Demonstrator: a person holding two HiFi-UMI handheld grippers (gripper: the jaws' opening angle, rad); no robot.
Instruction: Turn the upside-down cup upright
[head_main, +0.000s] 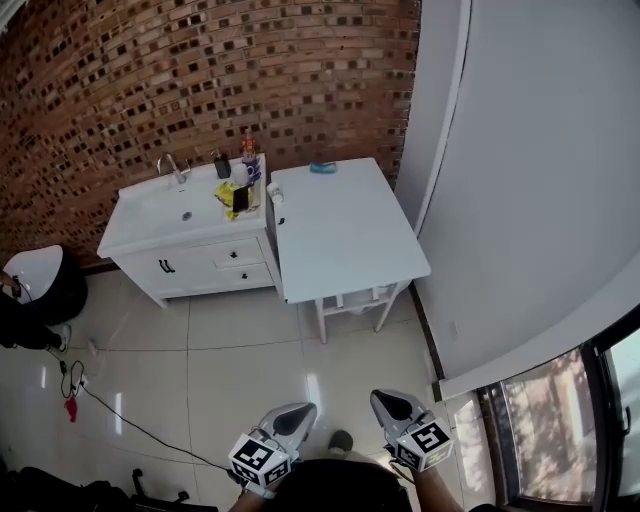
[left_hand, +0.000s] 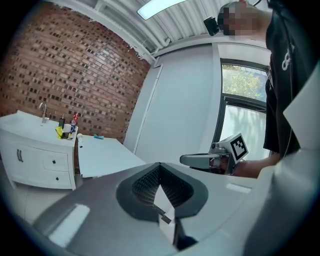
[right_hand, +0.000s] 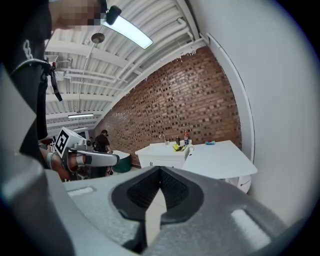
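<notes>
Both tools hung low by the person's body, well apart from the table (head_main: 345, 235). The left gripper (head_main: 297, 412) was clenched on nothing, and the right gripper (head_main: 388, 402) likewise had its jaws pressed together and empty. What looked like the cup (head_main: 276, 193), a white thing too small to read for sure, sat at the table's far left corner, just beside the sink unit (head_main: 150, 215) and its clutter (head_main: 238, 192). No step looked begun. The risks, as I judged them: arriving with jaws unopened would knock the cup off the table's edge, a wide reach could sweep the clutter, a pinch on a thin rim could slip mid-turn, and the cable (head_main: 140, 428) on the floor might catch a foot
</notes>
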